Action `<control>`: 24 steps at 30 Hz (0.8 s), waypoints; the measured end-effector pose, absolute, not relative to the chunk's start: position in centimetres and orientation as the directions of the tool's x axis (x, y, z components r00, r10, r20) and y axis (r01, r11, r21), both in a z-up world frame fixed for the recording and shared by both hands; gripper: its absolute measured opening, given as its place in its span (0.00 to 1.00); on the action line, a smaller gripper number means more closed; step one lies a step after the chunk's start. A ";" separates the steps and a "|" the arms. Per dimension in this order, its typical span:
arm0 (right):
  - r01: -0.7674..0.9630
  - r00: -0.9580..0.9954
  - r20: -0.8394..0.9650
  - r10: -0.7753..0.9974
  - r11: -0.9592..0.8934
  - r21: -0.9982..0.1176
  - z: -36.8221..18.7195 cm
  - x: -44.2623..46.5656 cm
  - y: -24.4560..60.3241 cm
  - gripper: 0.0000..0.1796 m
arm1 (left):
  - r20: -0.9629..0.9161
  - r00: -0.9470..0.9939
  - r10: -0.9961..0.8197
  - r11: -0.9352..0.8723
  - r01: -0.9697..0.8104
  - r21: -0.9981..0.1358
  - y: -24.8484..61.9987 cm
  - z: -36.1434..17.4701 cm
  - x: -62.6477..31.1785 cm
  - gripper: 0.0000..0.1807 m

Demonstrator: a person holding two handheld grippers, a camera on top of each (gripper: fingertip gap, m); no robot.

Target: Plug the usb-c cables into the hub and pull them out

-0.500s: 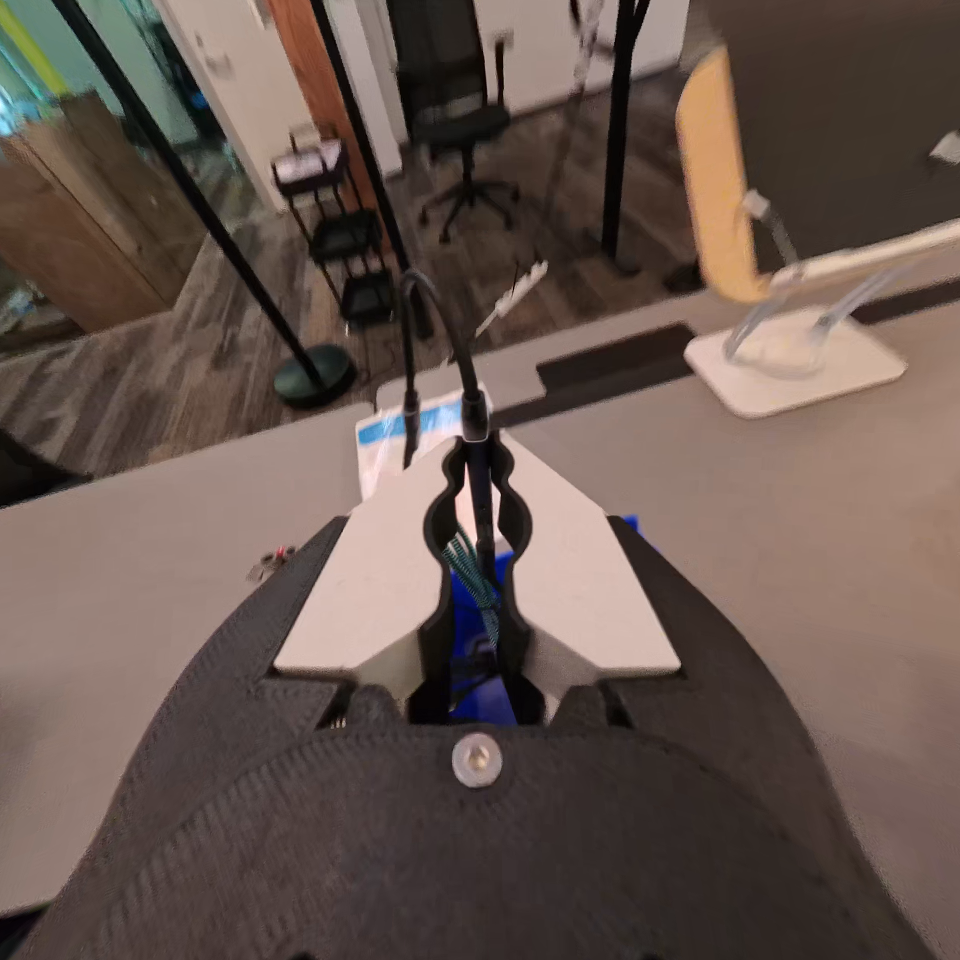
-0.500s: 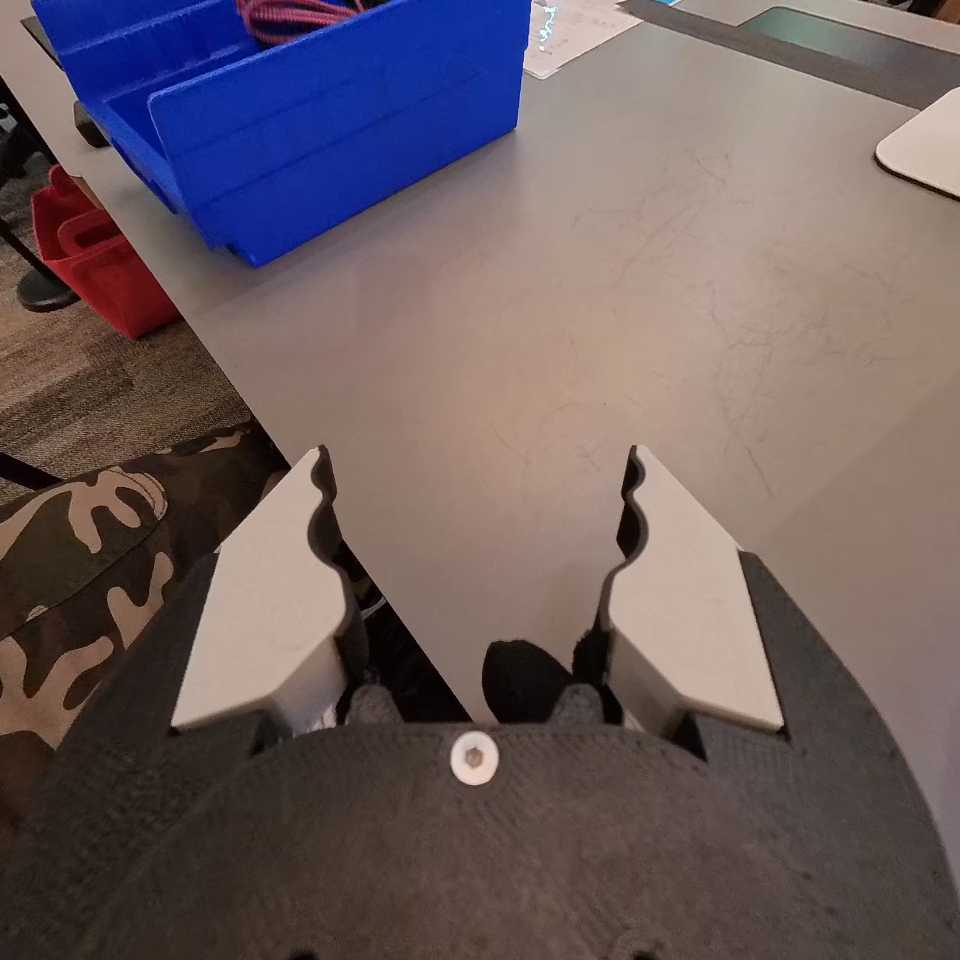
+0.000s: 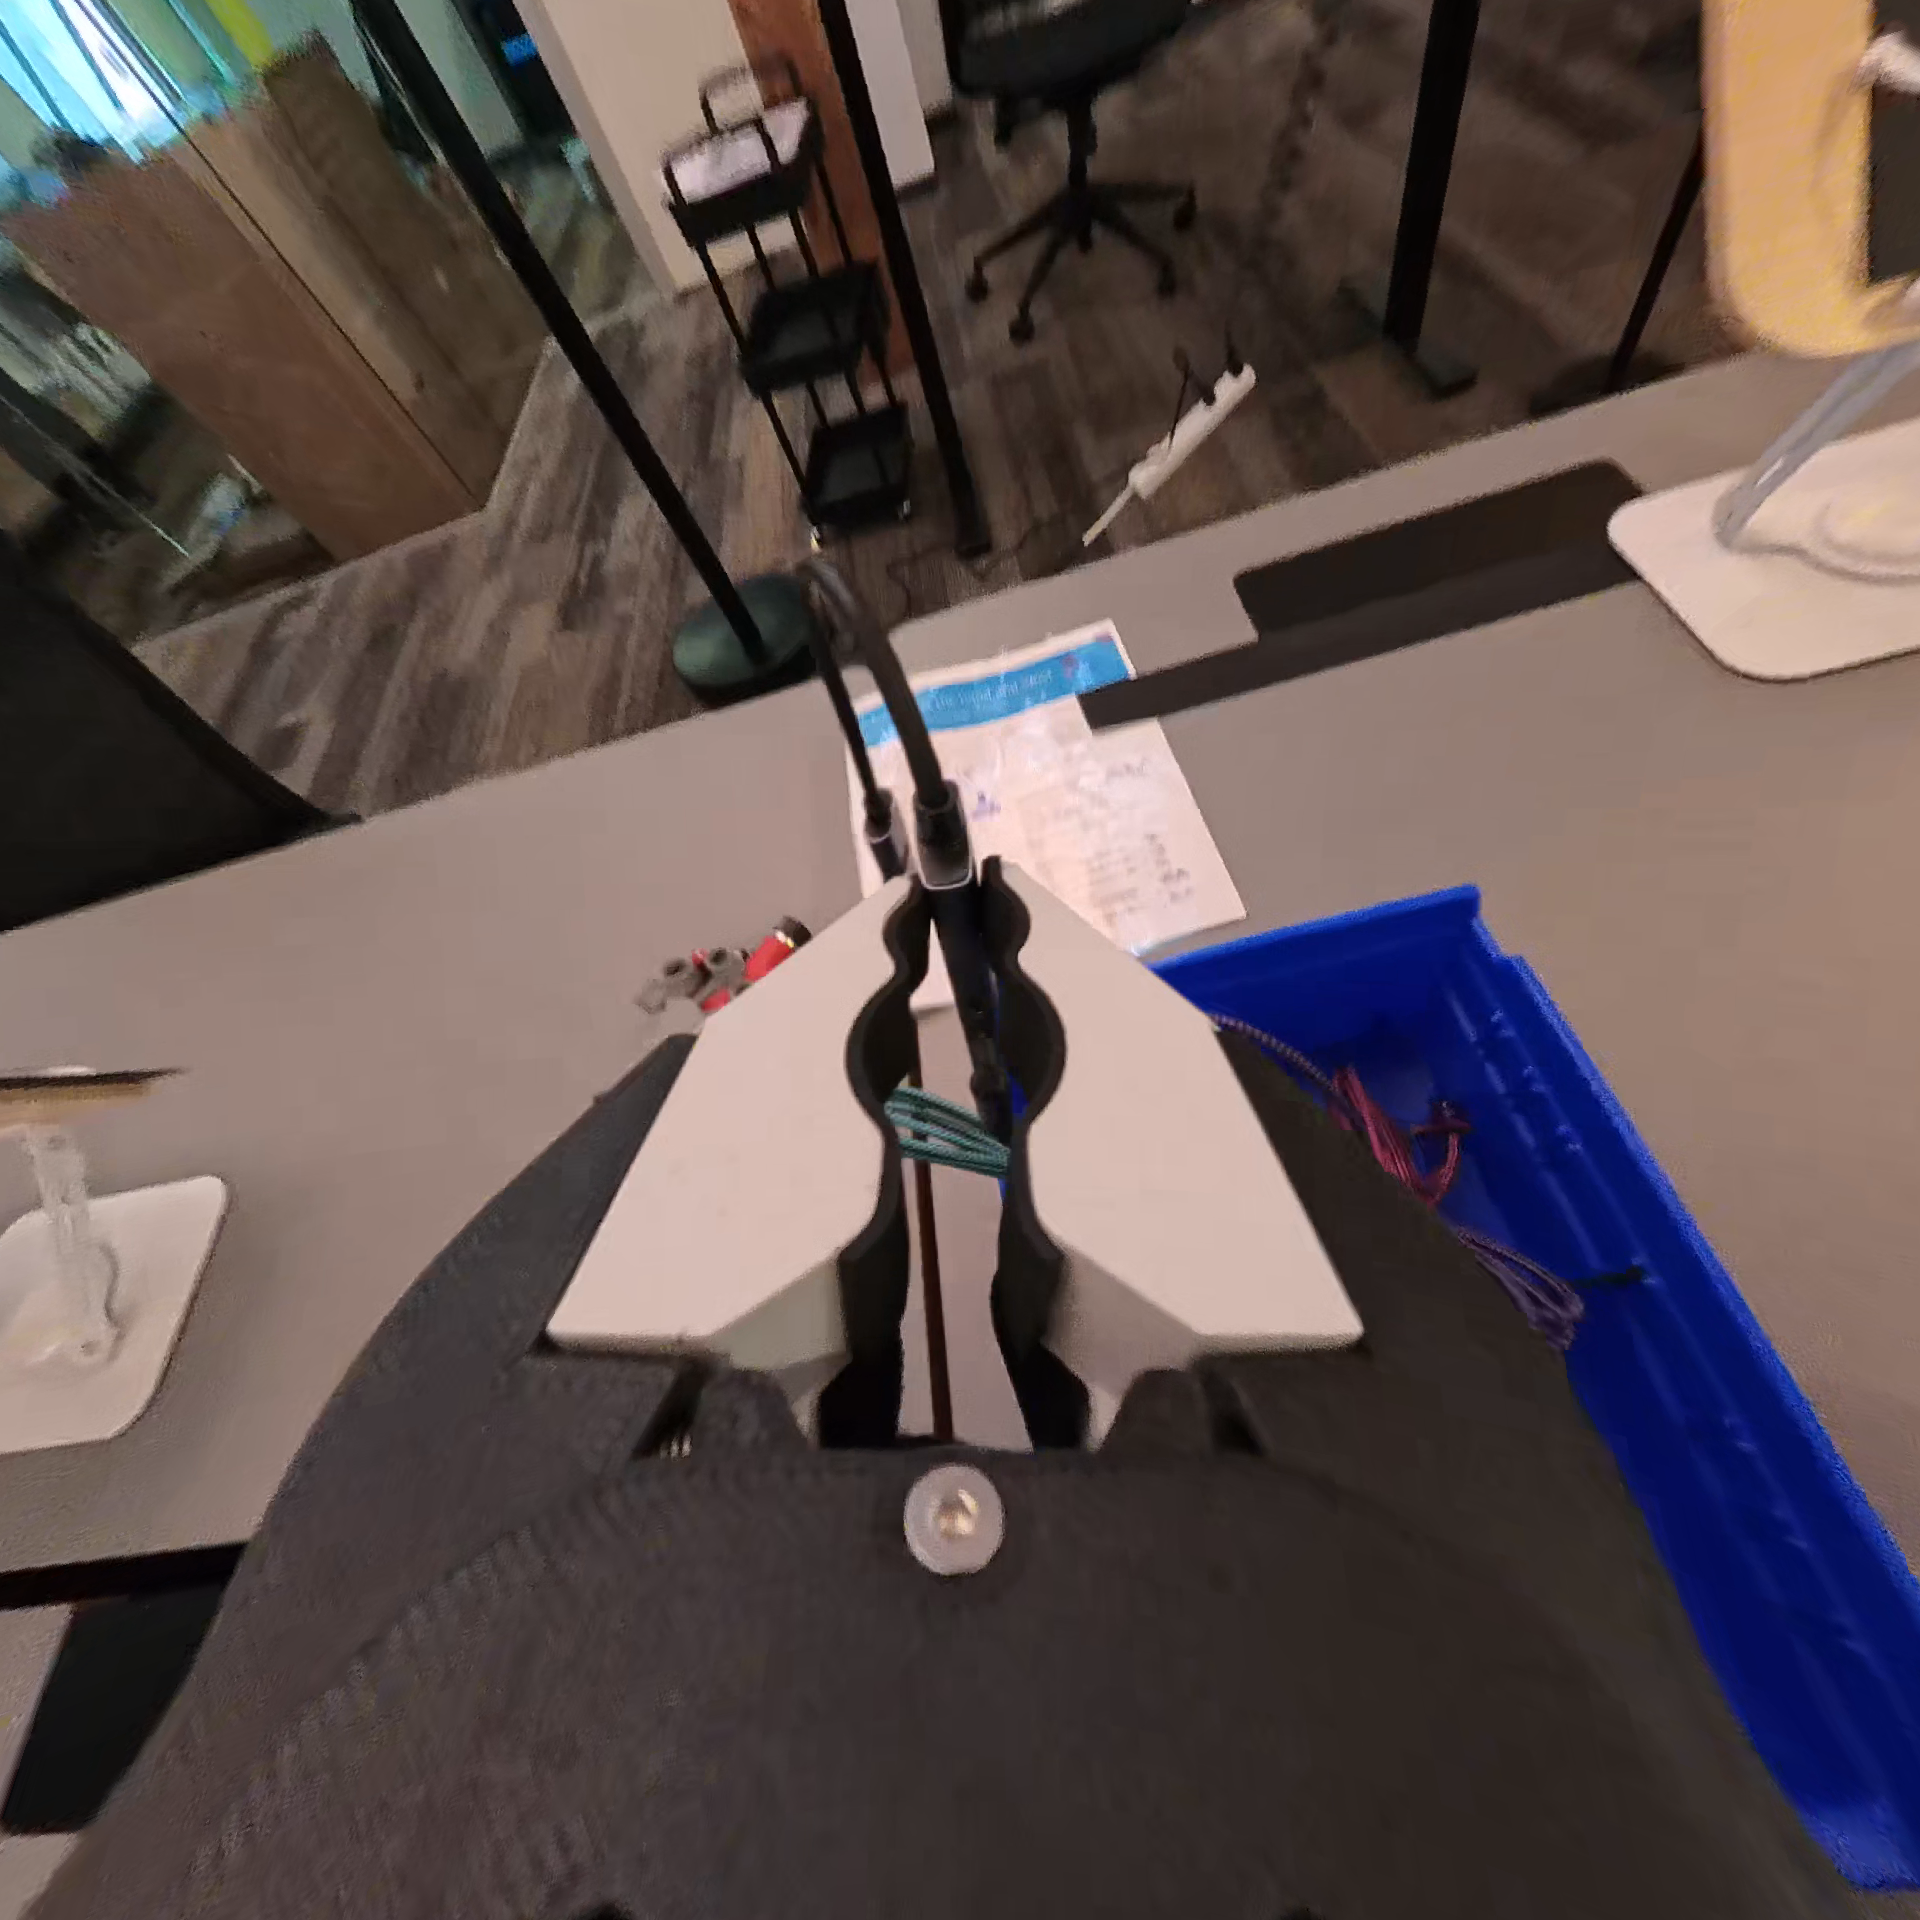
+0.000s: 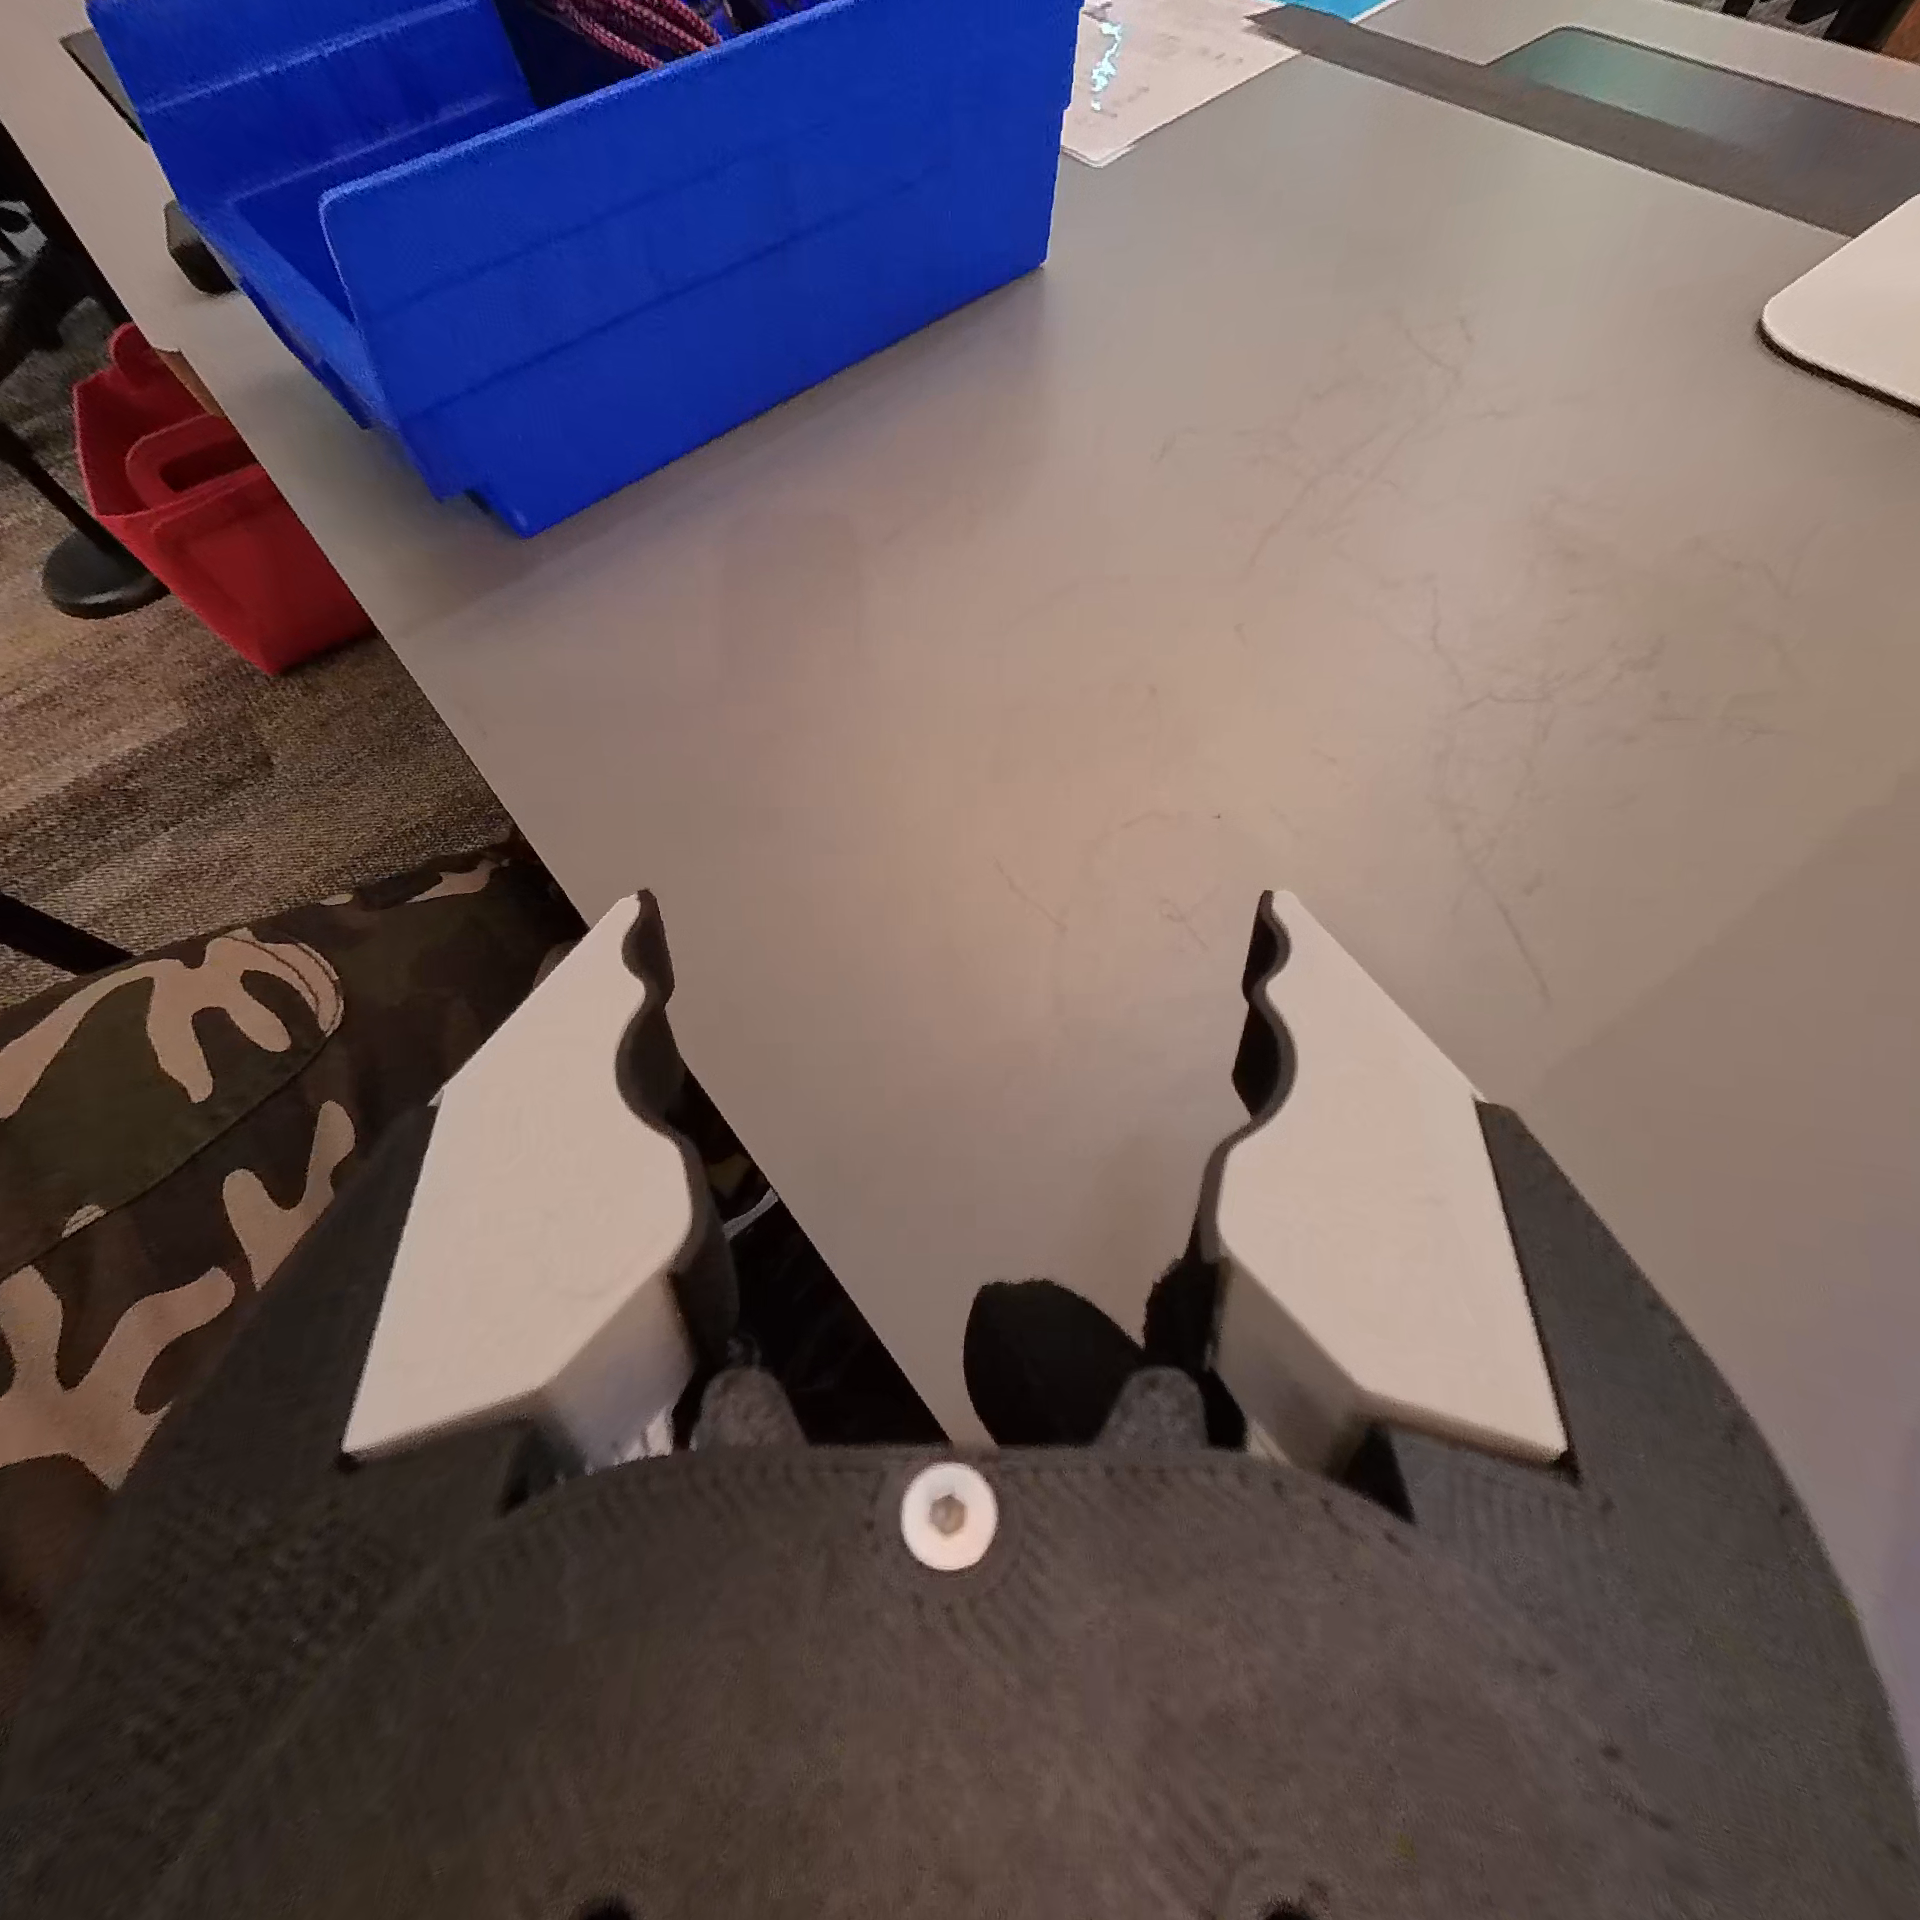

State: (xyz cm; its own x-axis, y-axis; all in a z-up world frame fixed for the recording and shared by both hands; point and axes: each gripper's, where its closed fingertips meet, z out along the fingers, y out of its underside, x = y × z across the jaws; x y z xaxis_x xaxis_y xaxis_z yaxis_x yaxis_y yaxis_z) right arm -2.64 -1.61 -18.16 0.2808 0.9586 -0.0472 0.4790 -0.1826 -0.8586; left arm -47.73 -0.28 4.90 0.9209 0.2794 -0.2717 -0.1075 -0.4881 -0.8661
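Left gripper (image 3: 951, 894): clenched on a dark hub (image 3: 961, 966), held edge-up above the table (image 3: 416, 987), just left of the blue bin (image 3: 1558, 1143).
Hub cable (image 3: 904, 727): loops upward from hub's top, plug dangling.
Right gripper (image 4: 951, 914): released, empty, well clear of bin.
Progress: no usb-c cable visibly plugged; plugging and pulling apparently remain.

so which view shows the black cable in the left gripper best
The left wrist view: the black cable sits clamped between the left gripper fingertips, looping up beyond them. The right wrist view shows none of it, only the open right gripper over the grey table.
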 end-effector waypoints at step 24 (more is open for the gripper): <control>0.471 0.276 -0.049 0.960 -0.179 -0.864 -17.8 -2.6 -1.7 0.61 | -0.357 0.912 0.201 -0.231 -0.310 -0.922 2.0 19.7 -39.5 0.04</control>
State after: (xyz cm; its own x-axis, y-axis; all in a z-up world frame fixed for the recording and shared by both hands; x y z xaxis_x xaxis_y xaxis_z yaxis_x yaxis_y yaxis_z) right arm -2.62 -1.68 -17.81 0.2759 0.9599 -0.0487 0.4711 -0.1792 -0.8637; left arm -39.50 1.96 19.74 0.9120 0.2015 -0.3573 -0.3104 -0.2305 -0.9222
